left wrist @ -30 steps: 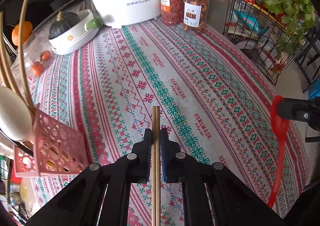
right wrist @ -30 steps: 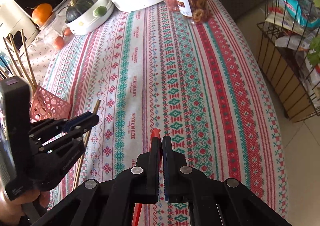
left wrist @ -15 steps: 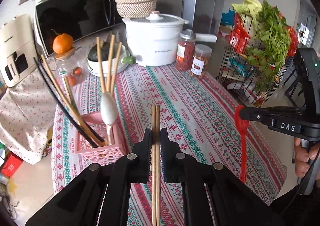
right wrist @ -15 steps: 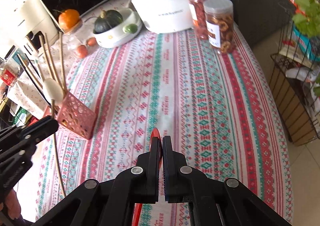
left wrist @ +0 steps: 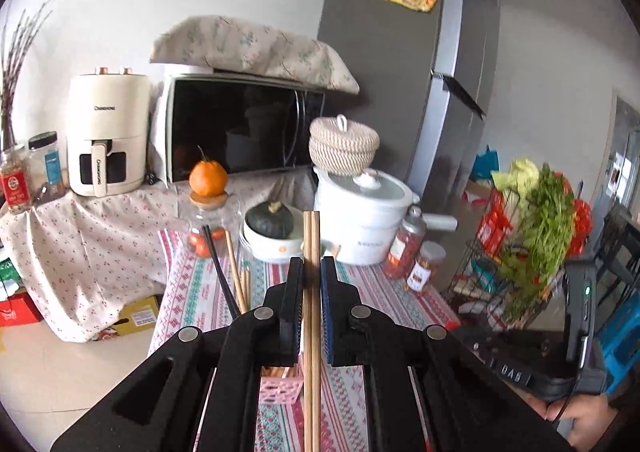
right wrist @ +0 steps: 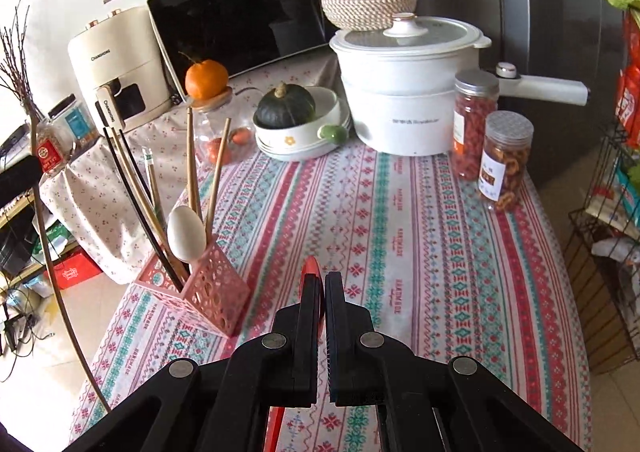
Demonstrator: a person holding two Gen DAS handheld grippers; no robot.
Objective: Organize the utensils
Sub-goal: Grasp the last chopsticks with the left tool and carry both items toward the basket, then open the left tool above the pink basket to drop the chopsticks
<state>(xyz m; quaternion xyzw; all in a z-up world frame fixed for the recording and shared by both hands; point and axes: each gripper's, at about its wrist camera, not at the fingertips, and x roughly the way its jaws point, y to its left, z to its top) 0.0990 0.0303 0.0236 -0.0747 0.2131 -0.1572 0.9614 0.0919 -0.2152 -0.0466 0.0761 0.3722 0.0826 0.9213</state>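
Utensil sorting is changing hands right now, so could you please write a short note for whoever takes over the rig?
Left gripper: shut on a pair of wooden chopsticks, raised above the table.
Right gripper: shut on a red spoon, over the striped tablecloth.
Pink utensil holder: at the table's left edge, already holding chopsticks and a white spoon.
Left: drop both held items into the holder.

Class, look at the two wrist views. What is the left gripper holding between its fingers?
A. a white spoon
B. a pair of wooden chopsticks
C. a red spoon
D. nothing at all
B: in the left wrist view the left gripper is shut on the wooden chopsticks, which run up between its fingers; the red spoon is in the right gripper.
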